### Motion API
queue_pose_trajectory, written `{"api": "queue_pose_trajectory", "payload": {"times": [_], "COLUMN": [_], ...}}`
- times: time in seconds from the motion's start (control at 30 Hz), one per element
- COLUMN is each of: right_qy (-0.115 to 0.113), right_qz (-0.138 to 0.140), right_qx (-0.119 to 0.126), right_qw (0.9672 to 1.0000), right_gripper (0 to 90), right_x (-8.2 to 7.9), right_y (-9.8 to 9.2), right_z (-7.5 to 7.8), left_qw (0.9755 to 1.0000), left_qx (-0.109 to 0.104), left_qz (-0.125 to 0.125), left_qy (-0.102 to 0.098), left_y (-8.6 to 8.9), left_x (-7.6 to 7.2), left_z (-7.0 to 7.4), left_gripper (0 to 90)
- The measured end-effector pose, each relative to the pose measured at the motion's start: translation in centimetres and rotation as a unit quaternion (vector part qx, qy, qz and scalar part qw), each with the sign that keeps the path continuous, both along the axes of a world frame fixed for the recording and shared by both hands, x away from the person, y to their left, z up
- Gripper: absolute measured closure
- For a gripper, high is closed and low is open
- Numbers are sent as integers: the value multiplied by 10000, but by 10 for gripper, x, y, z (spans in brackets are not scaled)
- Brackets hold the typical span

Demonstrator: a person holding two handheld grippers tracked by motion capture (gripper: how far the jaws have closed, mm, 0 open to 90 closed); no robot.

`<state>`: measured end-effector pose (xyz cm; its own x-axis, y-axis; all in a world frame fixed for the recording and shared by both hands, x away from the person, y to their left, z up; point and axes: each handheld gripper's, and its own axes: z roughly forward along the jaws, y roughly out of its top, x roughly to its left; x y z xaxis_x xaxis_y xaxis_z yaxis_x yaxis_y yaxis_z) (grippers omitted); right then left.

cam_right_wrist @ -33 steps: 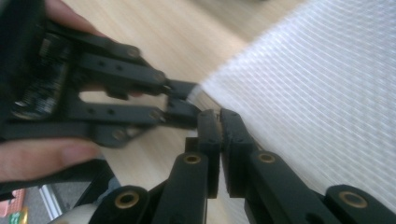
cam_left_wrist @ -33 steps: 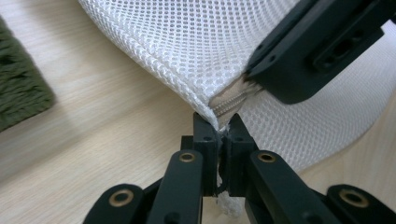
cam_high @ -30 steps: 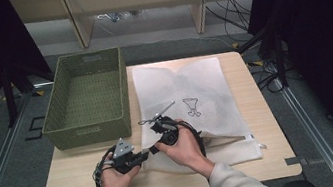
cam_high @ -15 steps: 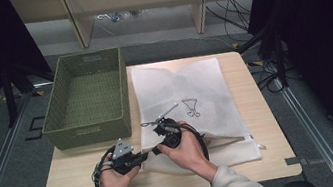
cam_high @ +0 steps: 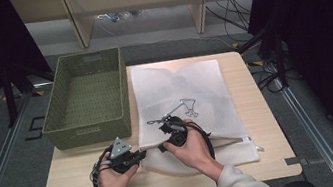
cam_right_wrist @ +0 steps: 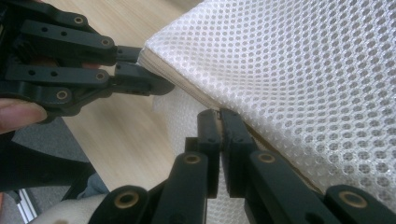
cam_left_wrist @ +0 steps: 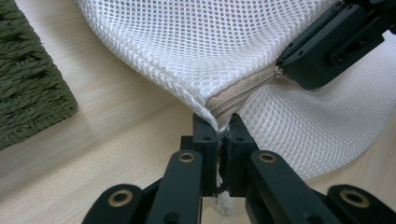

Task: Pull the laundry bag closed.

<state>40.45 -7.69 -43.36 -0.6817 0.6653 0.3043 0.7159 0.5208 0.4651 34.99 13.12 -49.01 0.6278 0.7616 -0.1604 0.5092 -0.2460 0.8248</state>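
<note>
Left gripper [cam_left_wrist: 219, 135] clamped on the mesh bag [cam_high: 184, 90] corner at the table [cam_high: 267, 168] front, right gripper [cam_right_wrist: 220, 116] pinching its zipper [cam_left_wrist: 238, 95] pull just beside, green basket [cam_high: 85, 98] close left, bare wood in front.

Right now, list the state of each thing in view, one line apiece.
Mesh laundry bag: flat on the table, near corner lifted, zipper closed where it shows.
Left gripper: shut on the bag's corner at the zipper end.
Right gripper: shut at the zipper seam, probably on the pull.
Green basket: upright, empty, beside the bag.
</note>
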Motion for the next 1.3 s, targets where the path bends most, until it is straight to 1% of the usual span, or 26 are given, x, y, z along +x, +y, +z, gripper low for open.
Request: {"api": "queue_pose_trajectory", "payload": {"times": [0.1, 0.13, 0.2, 0.23, 0.27, 0.3, 0.4, 0.47, 0.53, 0.57, 0.6, 0.63, 0.67, 0.73, 0.8, 0.83, 0.9, 0.93, 0.97, 1.0, 1.03, 1.07, 1.1, 1.13, 1.2, 1.3], "right_qy": [10, -26, -10, 60, 20, -37, -34, 45, -117, -92, -84, -159, -94, -100, -147, -133, -99, -168, -155, -159, -168, -104, -139, -166, -183, -145], "right_qz": [-34, 28, -38, -100, -102, -93, -110, -201, -75, -112, -153, -130, -160, -158, -204, -220, -292, -222, -260, -254, -261, -331, -338, -336, -322, -359], "right_qx": [-66, -88, -106, -117, -180, -119, -150, -193, -260, -292, -284, -292, -246, -266, -271, -257, -279, -298, -267, -278, -278, -277, -309, -299, -341, -311], "right_qw": [10000, 10000, 9999, 9999, 9998, 9999, 9998, 9996, 9996, 9995, 9994, 9994, 9995, 9995, 9993, 9993, 9991, 9992, 9992, 9992, 9991, 9990, 9989, 9989, 9987, 9988], "right_gripper": [884, 884, 884, 884, 884, 884, 884, 884, 884, 884, 884, 884, 884, 884, 884, 884, 884, 884, 884, 884, 884, 884, 884, 884, 884, 884], "right_x": [-1, 0, -1, -1, -1, -1, -1, -3, -4, -4, -5, -4, -6, -7, -7, -6, -7, -7, -8, -8, -9, -9, -9, -8, -8, -8], "right_y": [-1, -3, -4, -4, -5, -6, -7, -8, -11, -13, -15, -17, -17, -19, -23, -25, -28, -30, -30, -31, -32, -33, -35, -36, -39, -42], "right_z": [0, 0, 0, 0, 0, -1, 0, 1, 0, 0, 0, -1, 0, -1, -1, -1, 1, 0, 0, 0, 0, 1, 1, 1, 2, 1], "left_qw": [10000, 10000, 10000, 10000, 10000, 10000, 10000, 10000, 10000, 10000, 10000, 9999, 9999, 9999, 10000, 10000, 10000, 9998, 9996, 9997, 9993, 9994, 9990, 9996, 9998, 9998], "left_qx": [-21, -17, -43, -14, -22, -27, 67, 73, 73, 72, 10, -57, 88, 138, -22, 2, -69, -118, -147, -71, -265, -246, -315, -182, -53, -126], "left_qz": [10, 14, 31, 32, 49, 87, 38, 24, 9, 12, 0, 58, -39, -57, 33, 16, 38, 33, -16, -70, -1, -9, -1, 4, -35, -22], "left_qy": [-5, -9, -3, -22, -17, 34, 24, 32, 59, 63, 34, 67, 56, 25, 44, 35, 30, 136, 231, 205, 260, 238, 304, 196, 191, 170], "left_y": [0, 0, -2, -2, -2, -2, -1, -1, -2, -2, -3, -5, -3, -3, -4, -3, -5, -6, -6, -5, -7, -7, -7, -5, -3, -5], "left_x": [0, 0, 0, 0, 0, 0, 0, 0, -1, -1, -1, -1, -1, -1, -1, -1, -1, -3, -3, -3, -3, -3, -4, -2, -2, -2], "left_z": [-1, -1, -2, -2, -2, -2, -2, -2, -3, -3, -4, -4, -3, -3, -4, -4, -5, -5, -6, -6, -6, -6, -6, -5, -6, -6], "left_gripper": [851, 851, 851, 851, 851, 851, 851, 851, 851, 851, 851, 851, 850, 850, 851, 851, 850, 850, 850, 850, 850, 850, 850, 850, 850, 850]}}
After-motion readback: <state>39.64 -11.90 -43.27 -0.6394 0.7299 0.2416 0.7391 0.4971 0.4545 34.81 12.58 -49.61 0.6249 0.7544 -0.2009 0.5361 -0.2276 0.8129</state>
